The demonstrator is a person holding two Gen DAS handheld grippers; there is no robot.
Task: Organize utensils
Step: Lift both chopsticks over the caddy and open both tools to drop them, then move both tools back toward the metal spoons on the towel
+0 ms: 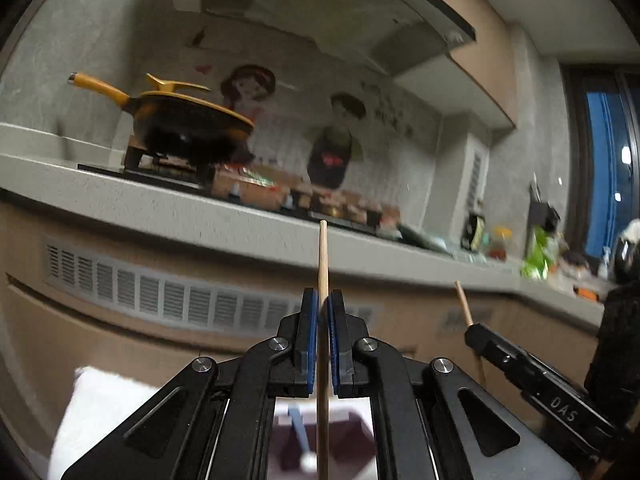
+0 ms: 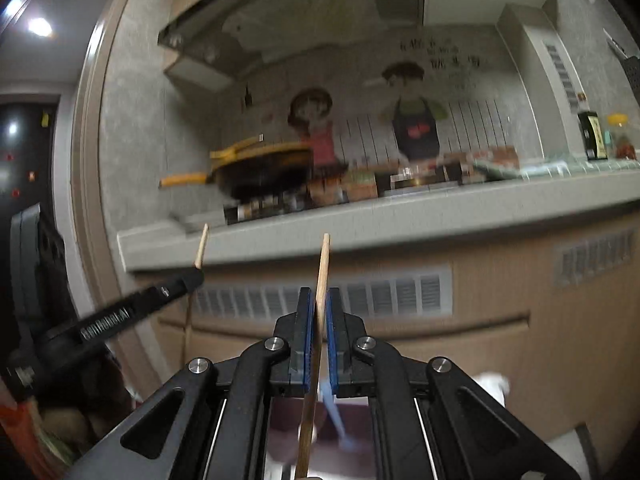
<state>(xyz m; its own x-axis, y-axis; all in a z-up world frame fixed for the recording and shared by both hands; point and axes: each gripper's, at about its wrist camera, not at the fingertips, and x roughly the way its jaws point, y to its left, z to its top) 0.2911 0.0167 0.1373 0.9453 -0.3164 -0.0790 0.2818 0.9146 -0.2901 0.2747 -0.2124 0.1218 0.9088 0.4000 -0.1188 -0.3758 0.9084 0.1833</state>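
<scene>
My left gripper (image 1: 323, 298) is shut on a wooden chopstick (image 1: 323, 256) that stands upright between its blue pads, its end pointing up toward the counter. My right gripper (image 2: 319, 296) is shut on a second wooden chopstick (image 2: 323, 268), also upright, tilted slightly right. Each gripper shows in the other's view: the right one (image 1: 474, 330) at the right with its chopstick (image 1: 463, 304), the left one (image 2: 192, 278) at the left with its chopstick (image 2: 201, 246). Both are held in the air in front of the kitchen counter. Below the fingers a dark tray with a blue-handled utensil (image 1: 298, 426) shows, blurred.
A grey counter (image 1: 180, 216) runs across ahead, above beige cabinets with a vent grille (image 1: 160, 292). A yellow-handled pan (image 1: 188, 120) sits on the stove. Bottles and jars (image 1: 500, 242) stand at the counter's right end. A white cloth (image 1: 100, 408) lies low left.
</scene>
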